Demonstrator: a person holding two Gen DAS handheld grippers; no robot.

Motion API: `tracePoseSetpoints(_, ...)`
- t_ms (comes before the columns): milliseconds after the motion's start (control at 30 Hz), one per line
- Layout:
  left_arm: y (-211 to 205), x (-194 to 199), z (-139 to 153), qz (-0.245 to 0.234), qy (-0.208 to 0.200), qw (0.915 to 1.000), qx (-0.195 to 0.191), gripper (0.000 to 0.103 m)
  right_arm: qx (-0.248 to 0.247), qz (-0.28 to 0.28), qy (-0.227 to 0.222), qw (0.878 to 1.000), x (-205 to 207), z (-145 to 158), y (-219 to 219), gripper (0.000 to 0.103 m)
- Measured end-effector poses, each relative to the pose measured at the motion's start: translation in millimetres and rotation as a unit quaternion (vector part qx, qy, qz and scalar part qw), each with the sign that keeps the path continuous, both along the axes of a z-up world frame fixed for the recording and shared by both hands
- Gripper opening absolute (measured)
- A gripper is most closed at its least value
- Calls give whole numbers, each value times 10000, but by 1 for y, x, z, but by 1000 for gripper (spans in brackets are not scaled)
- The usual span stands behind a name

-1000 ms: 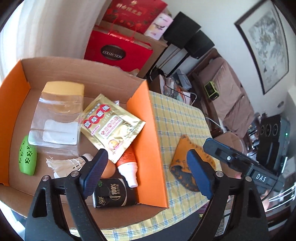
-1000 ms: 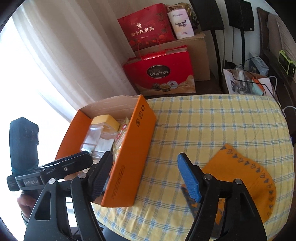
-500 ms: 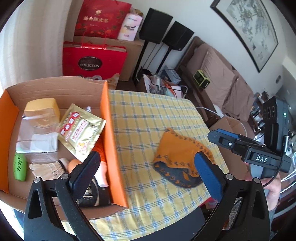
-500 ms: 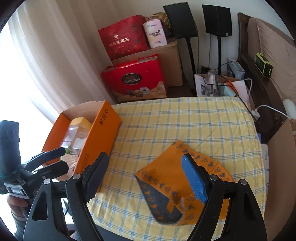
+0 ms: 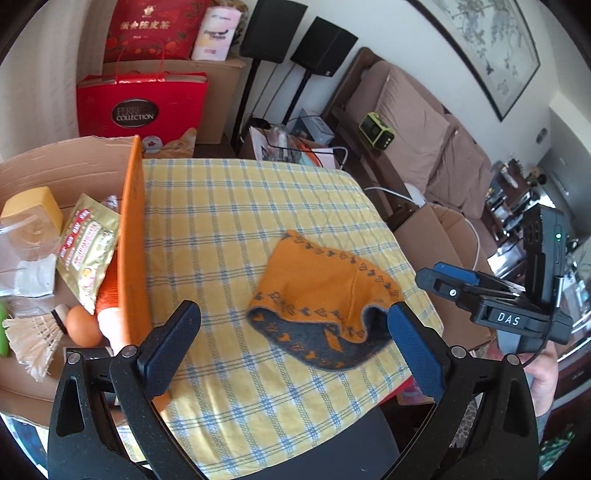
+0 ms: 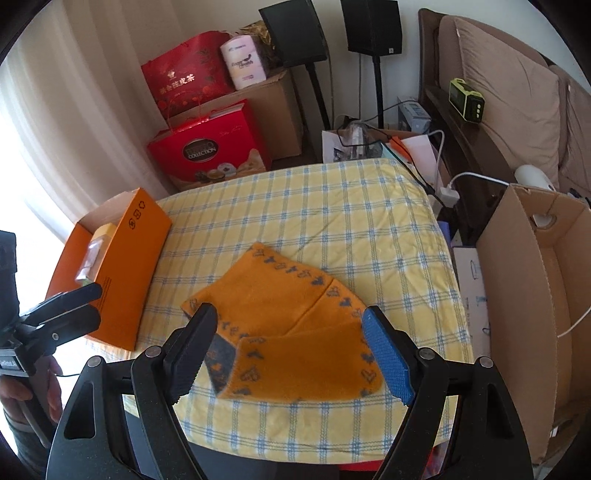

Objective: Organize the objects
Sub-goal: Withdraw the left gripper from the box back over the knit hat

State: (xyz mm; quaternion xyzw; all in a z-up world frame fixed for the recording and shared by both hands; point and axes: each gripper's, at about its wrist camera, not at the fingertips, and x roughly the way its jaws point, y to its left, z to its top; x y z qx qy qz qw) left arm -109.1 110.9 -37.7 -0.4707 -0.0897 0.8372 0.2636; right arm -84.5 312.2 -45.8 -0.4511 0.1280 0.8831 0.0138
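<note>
Room clutter behind the counter

Two red gift bags (image 6: 207,147) stand by a cardboard carton (image 6: 284,107), beside two black speakers (image 6: 371,26) on stands; a brown sofa (image 6: 517,92) carries a green radio (image 6: 466,99), under a framed painting (image 5: 484,44).

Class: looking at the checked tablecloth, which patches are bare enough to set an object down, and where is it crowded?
Bare checked tablecloth lies beyond the orange cloth, toward the far edge, and in a strip between the cloth and the orange box. A narrower strip runs along the near edge. The box interior is crowded: gold packet, shuttlecock, egg.
</note>
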Motion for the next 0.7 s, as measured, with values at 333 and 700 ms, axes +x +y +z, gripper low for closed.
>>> tracePoseSetpoints(333,24,9,-12,-44,111,9990,-428,101,520,464,-262,9972,0,-17,-32,63)
tracePoseSetpoints(700,32,13,-18,-75,247,9964,-813,101,605,697,-542,9943,-5,-42,-46,34)
